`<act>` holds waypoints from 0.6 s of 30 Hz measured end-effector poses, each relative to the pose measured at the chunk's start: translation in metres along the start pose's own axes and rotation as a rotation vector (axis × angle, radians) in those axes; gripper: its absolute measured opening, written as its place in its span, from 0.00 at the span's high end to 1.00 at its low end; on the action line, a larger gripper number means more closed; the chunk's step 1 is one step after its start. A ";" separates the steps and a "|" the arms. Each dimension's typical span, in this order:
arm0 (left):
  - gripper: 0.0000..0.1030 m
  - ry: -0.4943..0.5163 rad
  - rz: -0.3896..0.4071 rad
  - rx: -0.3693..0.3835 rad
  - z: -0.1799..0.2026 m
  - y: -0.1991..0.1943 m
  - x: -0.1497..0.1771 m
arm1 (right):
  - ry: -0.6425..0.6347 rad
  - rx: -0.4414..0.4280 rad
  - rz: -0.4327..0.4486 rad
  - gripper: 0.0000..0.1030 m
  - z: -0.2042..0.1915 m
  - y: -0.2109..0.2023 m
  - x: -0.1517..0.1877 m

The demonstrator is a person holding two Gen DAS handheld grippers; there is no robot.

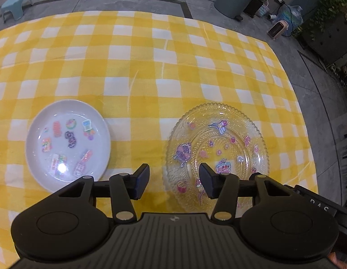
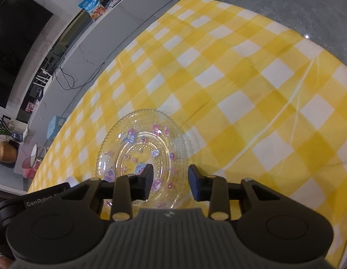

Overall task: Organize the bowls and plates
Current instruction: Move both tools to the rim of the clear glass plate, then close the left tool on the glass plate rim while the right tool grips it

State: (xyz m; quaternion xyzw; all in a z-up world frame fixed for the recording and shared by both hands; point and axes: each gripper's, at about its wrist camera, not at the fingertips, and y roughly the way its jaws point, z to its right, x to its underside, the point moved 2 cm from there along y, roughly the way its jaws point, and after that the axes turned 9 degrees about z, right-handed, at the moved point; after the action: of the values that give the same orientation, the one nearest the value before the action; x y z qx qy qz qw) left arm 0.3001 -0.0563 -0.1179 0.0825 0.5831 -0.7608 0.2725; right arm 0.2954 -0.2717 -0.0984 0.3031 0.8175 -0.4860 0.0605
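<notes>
Inventory, yellow-and-white checked tablecloth (image 1: 173,51): clear beaded glass plate w/ cartoon stickers (image 1: 220,148), flat on cloth; round white ceramic plate w/ stickers (image 1: 68,141) to its left, well apart. My left gripper (image 1: 174,182) stood approx. half open over glass plate's left rim, nothing gripped. My right gripper (image 2: 171,182) was narrower, jaws straddling glass plate's right rim, pads not seen pressing it.

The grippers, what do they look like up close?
Both the left gripper and the right gripper are black plastic, with round bulges either side, a grey ribbed middle, brass-coloured pins and dark blue fingertip pads. White lettering marks their sides.
</notes>
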 end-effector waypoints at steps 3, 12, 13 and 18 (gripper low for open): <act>0.46 -0.014 -0.002 0.006 0.000 0.004 -0.002 | 0.026 -0.021 -0.001 0.67 0.004 0.002 -0.003; 0.65 -0.013 0.006 0.008 0.004 0.009 -0.007 | 0.056 -0.058 -0.005 0.74 0.011 0.005 -0.007; 0.68 -0.007 0.010 0.000 0.005 0.010 -0.008 | 0.055 -0.058 -0.005 0.74 0.011 0.005 -0.007; 0.73 0.002 0.017 -0.015 0.008 0.012 -0.009 | 0.080 -0.069 -0.008 0.74 0.014 0.006 -0.009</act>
State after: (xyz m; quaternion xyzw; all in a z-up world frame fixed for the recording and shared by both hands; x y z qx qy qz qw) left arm 0.3147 -0.0631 -0.1214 0.0862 0.5886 -0.7539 0.2788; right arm 0.3035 -0.2852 -0.1067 0.3165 0.8367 -0.4455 0.0363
